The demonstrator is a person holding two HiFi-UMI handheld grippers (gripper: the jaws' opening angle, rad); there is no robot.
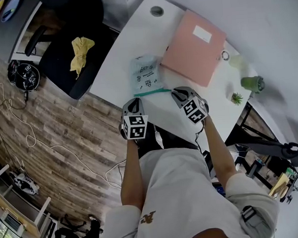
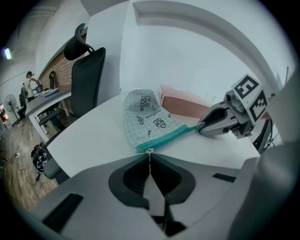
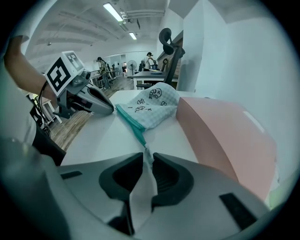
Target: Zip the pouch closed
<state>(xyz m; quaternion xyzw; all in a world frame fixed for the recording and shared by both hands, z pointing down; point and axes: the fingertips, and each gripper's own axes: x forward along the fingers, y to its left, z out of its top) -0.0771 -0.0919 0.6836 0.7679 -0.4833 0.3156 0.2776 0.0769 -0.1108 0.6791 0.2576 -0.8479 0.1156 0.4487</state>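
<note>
A white worktop (image 1: 133, 35) fills the head view. On it we see the pale green checked fabric pouch (image 1: 146, 74) lying just ahead of both grippers. Its teal zip (image 1: 152, 92) is stretched from the left gripper (image 1: 134, 98) to the right gripper (image 1: 175, 92). A flat pink folder (image 1: 195, 49) lies beyond the right one.

In the left gripper view the jaws are pressed together on the small silver zip pull (image 2: 149, 151) at the pouch's nearest corner.

In the right gripper view the jaws stand slightly apart, with the zip's tail end (image 3: 146, 152) loose between them.

The teal line shows no gap, so we judge the zip fully closed, with only the letting go left.
</note>
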